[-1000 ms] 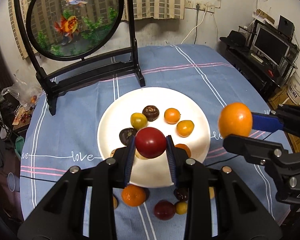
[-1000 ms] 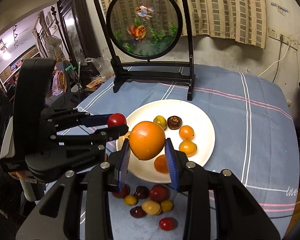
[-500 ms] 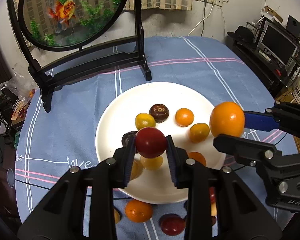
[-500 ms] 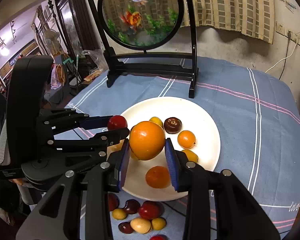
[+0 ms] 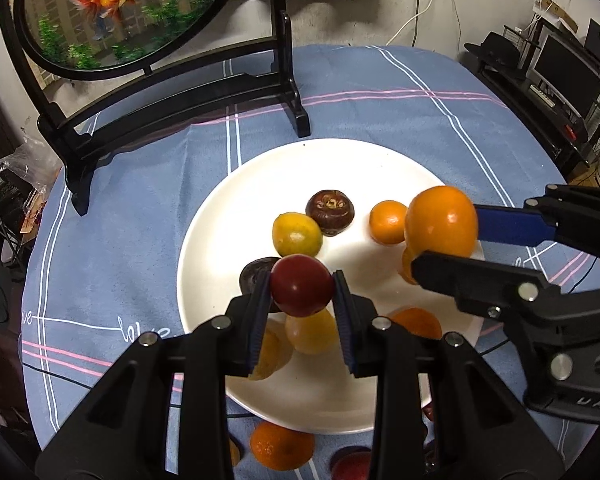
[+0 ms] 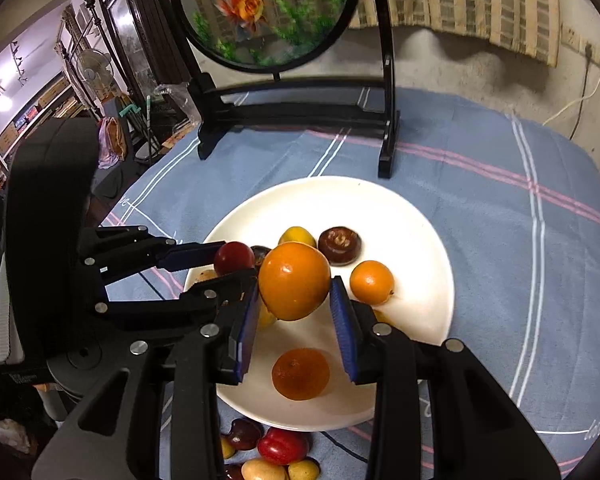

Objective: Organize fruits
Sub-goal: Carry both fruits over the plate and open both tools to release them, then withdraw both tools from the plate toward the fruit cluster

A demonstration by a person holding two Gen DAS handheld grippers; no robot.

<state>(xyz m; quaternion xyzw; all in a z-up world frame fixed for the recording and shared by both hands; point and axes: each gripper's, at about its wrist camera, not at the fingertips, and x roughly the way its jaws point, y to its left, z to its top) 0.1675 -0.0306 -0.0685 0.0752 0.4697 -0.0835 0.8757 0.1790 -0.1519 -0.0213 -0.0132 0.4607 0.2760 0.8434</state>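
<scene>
Nearest, at 6 o'clock in the right wrist view: loose small red, yellow and dark fruits (image 6: 283, 445) on the blue striped tablecloth (image 5: 140, 200), just off the rim of the round white plate (image 5: 204, 216).

Left gripper (image 5: 302, 294) clamped narrowly on a glossy dark-red round fruit (image 5: 302, 290), both blue pads pressing its sides, above the plate's 7 o'clock part. Under it, a yellow fruit (image 5: 310, 330).

Right gripper (image 6: 294, 294) around a large smooth orange (image 6: 294, 278), held clear above the plate's middle. Jaws just been opening slightly, fruit between them, pads touching both flanks.

On the plate: wrinkled tangerine (image 6: 300, 374) at 6 o'clock, yellow-green citrus (image 5: 297, 236), dark brown ridged fruit (image 5: 331, 212) and small orange kumquat (image 5: 388, 222) toward 12 to 2 o'clock.

Compared with a second ago: both grippers closer over the plate, plate larger in both views, the two held fruits nearer each other.

Farthest, at 11 o'clock: round goldfish screen in a black wooden stand (image 5: 112, 8), standing upright on the cloth, well apart from the plate.
</scene>
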